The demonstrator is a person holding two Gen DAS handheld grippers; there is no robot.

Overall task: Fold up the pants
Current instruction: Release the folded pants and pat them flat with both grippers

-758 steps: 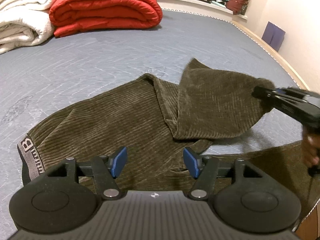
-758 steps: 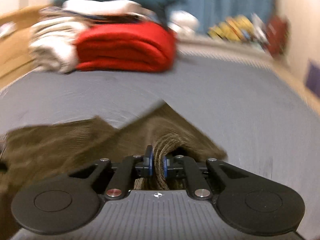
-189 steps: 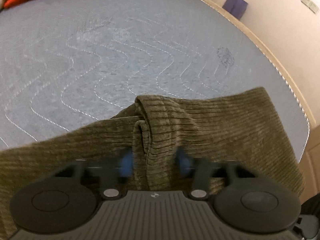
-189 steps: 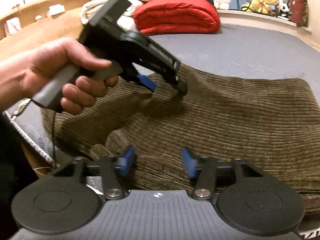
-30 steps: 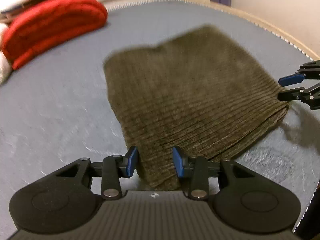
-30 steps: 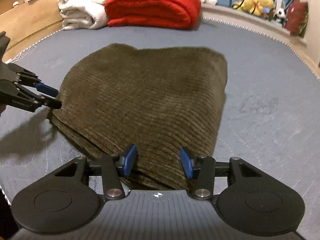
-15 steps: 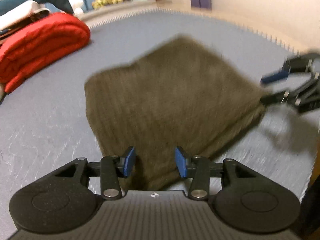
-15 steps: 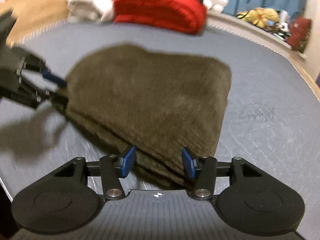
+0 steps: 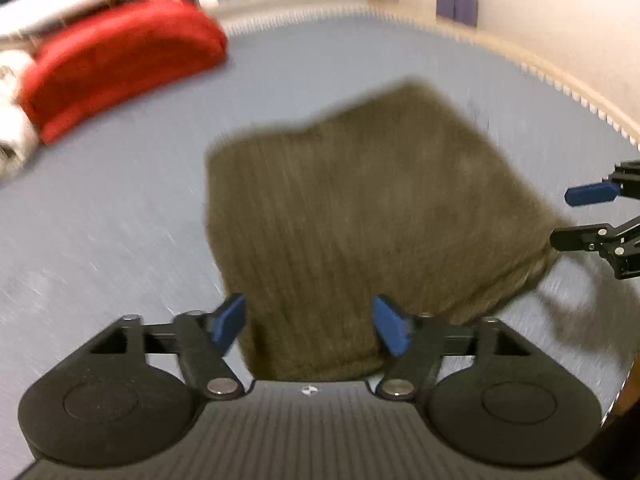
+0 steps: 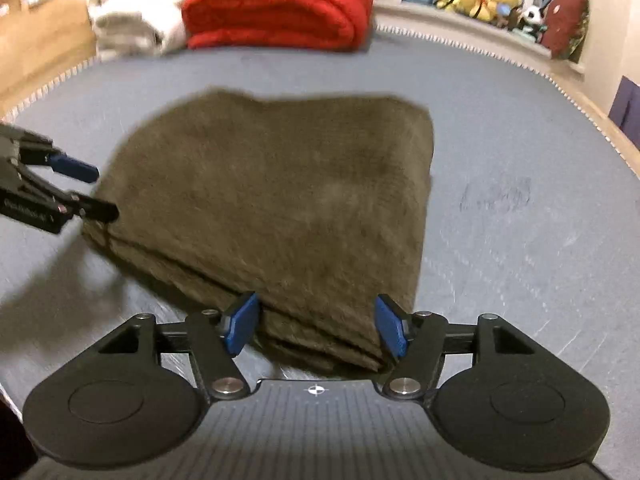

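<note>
The pants (image 10: 276, 204) lie folded into a compact brown corduroy stack on the grey bed (image 10: 520, 248); motion blur hides the rib detail. Layered fold edges show only in the right wrist view. The left gripper (image 9: 310, 326) and right gripper (image 10: 316, 328) straddle the near corners, jaws opening, pads clear of the fabric. A red blanket (image 10: 276, 12) lies beyond.

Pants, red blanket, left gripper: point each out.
pants (image 10: 280, 200), right wrist view, middle of the folded top layer.
red blanket (image 10: 276, 12), right wrist view, front of the folded stack.
left gripper (image 9: 310, 324), left wrist view, midway between its blue fingertips, jaws opening.
</note>
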